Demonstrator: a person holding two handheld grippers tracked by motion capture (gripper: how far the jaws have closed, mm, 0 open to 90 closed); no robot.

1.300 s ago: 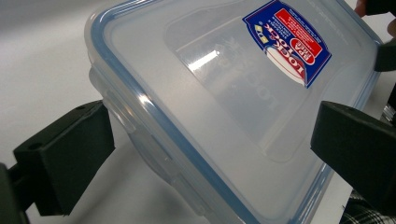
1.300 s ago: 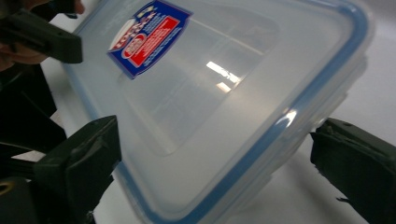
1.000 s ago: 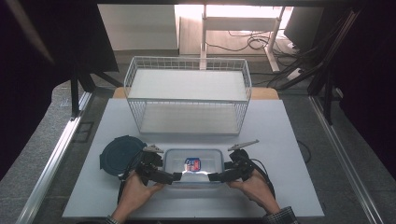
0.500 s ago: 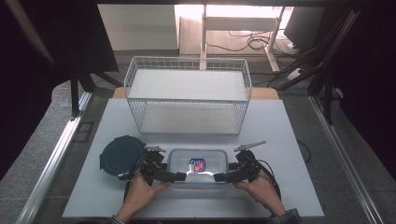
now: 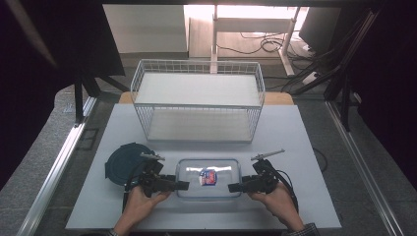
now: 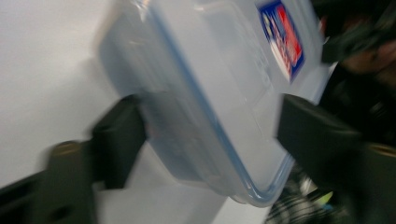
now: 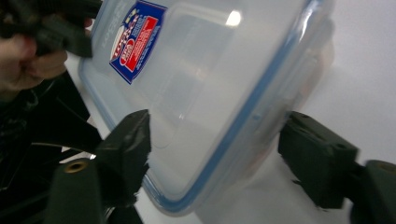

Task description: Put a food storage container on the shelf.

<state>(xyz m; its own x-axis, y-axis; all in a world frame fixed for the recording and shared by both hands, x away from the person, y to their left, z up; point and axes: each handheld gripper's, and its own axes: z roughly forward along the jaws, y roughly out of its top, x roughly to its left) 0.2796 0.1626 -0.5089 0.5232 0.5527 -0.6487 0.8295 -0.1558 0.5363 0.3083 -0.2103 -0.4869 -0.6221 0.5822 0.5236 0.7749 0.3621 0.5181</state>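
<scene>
Setting: pale grey desk (image 5: 305, 147) seen from above, dark floor and black curtains around it, cables on the floor beyond.
Far side of desk: a white wire basket (image 5: 197, 101), open at the top, stands square across the back half, with nothing in it.
Container: a clear plastic container (image 5: 208, 177) with a blue-edged lid and a red and blue sticker (image 5: 208, 176) on top lies flat near the front edge, midway across.
Round lid: a dark round lid (image 5: 123, 162) lies flat on the desk to the left of the container, close beside the left hand's tool.
Left tongs: the left tongs (image 5: 183, 186) come in from the left, held by a hand (image 5: 139, 205), tips at the container's left end. In the left gripper view the tongs (image 6: 205, 135) are spread wide, one jaw on each side of a corner of the container (image 6: 219, 93); the picture is blurred, so contact cannot be judged.
Right tongs: the right tongs (image 5: 233, 187) come in from the right, held by the other hand (image 5: 276, 203), tips at the container's right end. In the right gripper view the tongs (image 7: 219, 144) also stand apart, straddling a corner of the container (image 7: 210, 88), not clamped on it.
Sticker: readable as red and blue in both gripper views, text too small to make out.
</scene>
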